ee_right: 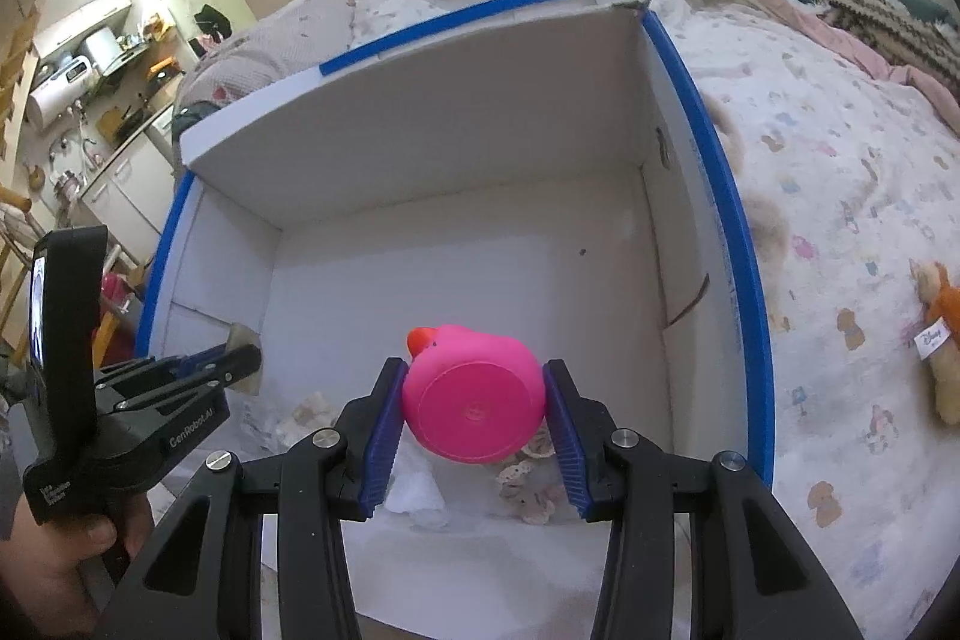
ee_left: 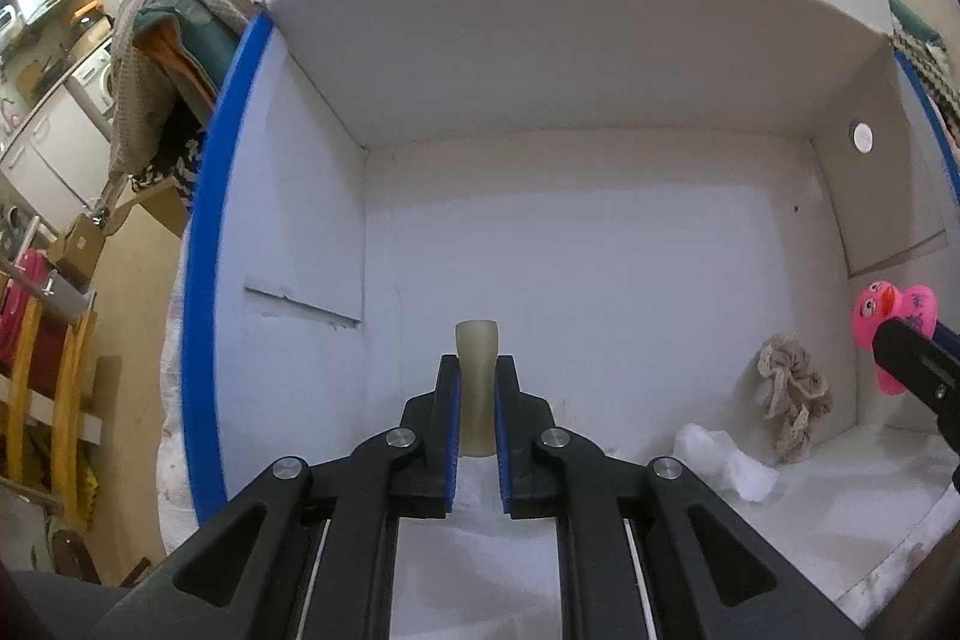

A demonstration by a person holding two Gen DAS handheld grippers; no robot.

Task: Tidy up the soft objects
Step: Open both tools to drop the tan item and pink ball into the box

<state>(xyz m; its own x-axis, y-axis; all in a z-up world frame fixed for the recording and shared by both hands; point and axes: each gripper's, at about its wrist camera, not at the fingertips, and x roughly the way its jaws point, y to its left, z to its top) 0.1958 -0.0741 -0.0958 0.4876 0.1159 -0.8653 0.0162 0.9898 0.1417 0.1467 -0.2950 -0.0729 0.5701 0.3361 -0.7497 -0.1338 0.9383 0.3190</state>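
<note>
The box (ee_left: 570,244) looks matt white cardboard, blue tape on its rims; the pink duck (ee_right: 474,409) is smooth, glossy rubber; the scrunchie (ee_left: 792,394) is beige lace cloth.

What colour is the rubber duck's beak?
Orange-red, on the pink rubber duck; clearest in the right wrist view.

A bed with a spotty blanket (ee_right: 840,196) is on the right. A kitchen (ee_right: 102,64) is far left.

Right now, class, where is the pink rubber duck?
The pink rubber duck is clamped between the right gripper's blue pads, held over the white box, above a lacy scrunchie on its floor.
</note>
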